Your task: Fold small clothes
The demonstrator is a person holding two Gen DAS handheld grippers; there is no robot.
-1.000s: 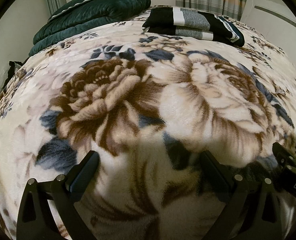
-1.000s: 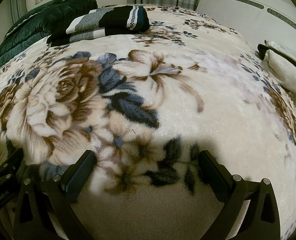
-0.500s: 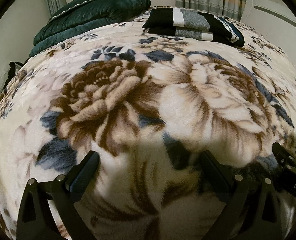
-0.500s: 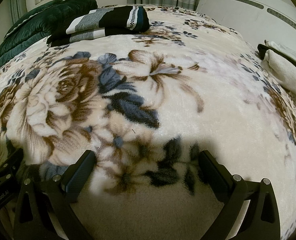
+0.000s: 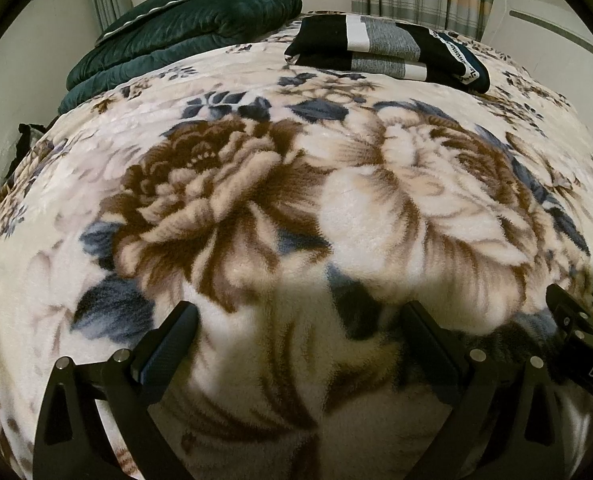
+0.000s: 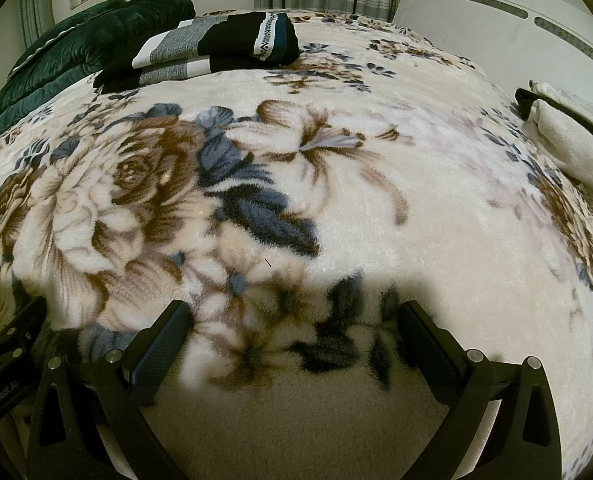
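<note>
Bedroom setting: cream fleece blanket (image 5: 256, 200) with large brown and blue flowers covers the bed. Dark green quilt (image 5: 184, 28), bundled at the far left corner. Folded black, grey and white striped garment (image 5: 384, 52), lying on the blanket at the far side, just beside the quilt. Folded cream garment (image 6: 568, 144) at the right edge. Left gripper (image 5: 296, 332): jaws wide apart, holding nothing, low over the blanket. Right gripper (image 6: 292, 328): likewise wide and unladen.
</note>
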